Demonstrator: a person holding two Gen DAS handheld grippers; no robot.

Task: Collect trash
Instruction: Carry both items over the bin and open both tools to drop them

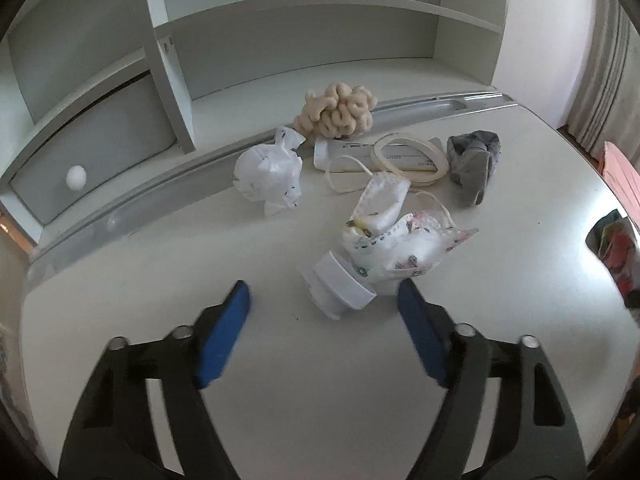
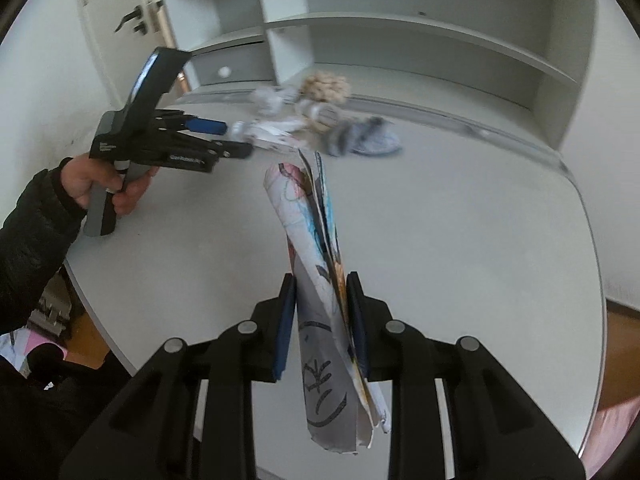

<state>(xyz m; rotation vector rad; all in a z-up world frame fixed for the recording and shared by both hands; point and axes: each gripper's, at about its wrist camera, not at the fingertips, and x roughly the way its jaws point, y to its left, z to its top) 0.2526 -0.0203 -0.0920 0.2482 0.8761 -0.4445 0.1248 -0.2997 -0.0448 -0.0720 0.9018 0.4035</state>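
Observation:
My left gripper (image 1: 324,296) is open just above the white desk (image 1: 160,280), its blue pads either side of a white plastic cap piece (image 1: 340,286) joined to a crumpled printed wrapper (image 1: 404,240). It does not hold it. Behind lie a crumpled white plastic bag (image 1: 270,176), a white tube with loose rings (image 1: 384,156), a grey cloth (image 1: 474,162) and a beige knotted yarn ball (image 1: 338,110). My right gripper (image 2: 322,284) is shut on a folded sheet of drawn-on paper (image 2: 316,264), held above the desk (image 2: 480,240). The left gripper (image 2: 216,136) shows at the left.
A white shelf unit (image 1: 280,40) with a knobbed drawer (image 1: 76,178) stands along the back of the desk. The desk's rounded front edge (image 2: 100,312) drops to a wooden floor. A door (image 2: 120,20) is at the far left.

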